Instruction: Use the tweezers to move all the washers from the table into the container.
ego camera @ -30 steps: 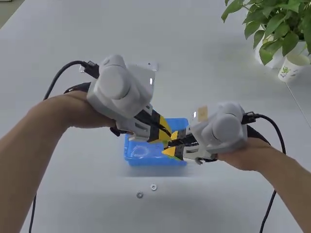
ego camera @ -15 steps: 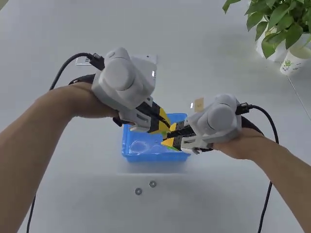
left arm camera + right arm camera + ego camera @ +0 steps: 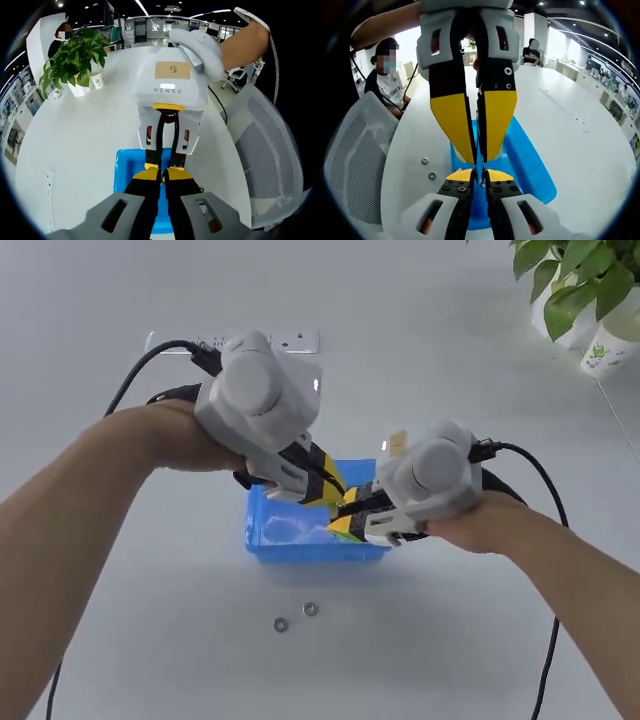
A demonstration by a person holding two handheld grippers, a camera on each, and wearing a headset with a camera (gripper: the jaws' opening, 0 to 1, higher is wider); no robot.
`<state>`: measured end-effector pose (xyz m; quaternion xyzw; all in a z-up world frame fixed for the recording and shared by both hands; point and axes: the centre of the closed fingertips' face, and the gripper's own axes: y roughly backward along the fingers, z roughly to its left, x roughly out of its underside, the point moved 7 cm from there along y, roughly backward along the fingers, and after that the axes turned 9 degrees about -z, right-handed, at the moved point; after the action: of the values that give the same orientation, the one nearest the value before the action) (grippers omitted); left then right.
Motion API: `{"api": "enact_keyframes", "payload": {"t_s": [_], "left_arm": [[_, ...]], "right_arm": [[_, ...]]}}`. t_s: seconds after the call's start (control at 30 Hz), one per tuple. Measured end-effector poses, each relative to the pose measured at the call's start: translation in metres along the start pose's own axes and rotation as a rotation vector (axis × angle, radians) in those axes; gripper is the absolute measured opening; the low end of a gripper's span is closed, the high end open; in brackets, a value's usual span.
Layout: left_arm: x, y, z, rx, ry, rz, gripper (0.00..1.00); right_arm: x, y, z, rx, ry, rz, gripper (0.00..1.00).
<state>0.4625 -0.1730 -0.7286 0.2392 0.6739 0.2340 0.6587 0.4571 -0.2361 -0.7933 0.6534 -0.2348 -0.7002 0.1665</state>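
The left gripper point(image 3: 338, 502) and the right gripper point(image 3: 338, 530) each have a pale grey moulded housing with a domed rear. The fingers are black with yellow pads point(image 3: 455, 120) and visible screws point(image 3: 507, 71). The right housing carries XENSE lettering point(image 3: 167, 90) and a tan label point(image 3: 172, 70). A black cable point(image 3: 140, 380) exits each rear.

Two grippers, left gripper point(image 3: 338, 498) and right gripper point(image 3: 342, 527); one blue container point(image 3: 300, 548) beneath their tips; two washers point(image 3: 281, 624) near those tips, outside it; one potted plant point(image 3: 575, 285).
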Motion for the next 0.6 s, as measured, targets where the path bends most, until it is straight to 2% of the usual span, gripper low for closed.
{"api": "enact_keyframes", "payload": {"t_s": [0.23, 0.6], "left_arm": [[0.008, -0.003, 0.003, 0.011, 0.01, 0.009, 0.07], [0.013, -0.004, 0.006, 0.007, 0.017, 0.005, 0.07]], "right_arm": [[0.005, -0.007, -0.002, -0.011, -0.031, 0.009, 0.1], [0.008, -0.012, -0.005, -0.01, -0.038, 0.021, 0.11]]}}
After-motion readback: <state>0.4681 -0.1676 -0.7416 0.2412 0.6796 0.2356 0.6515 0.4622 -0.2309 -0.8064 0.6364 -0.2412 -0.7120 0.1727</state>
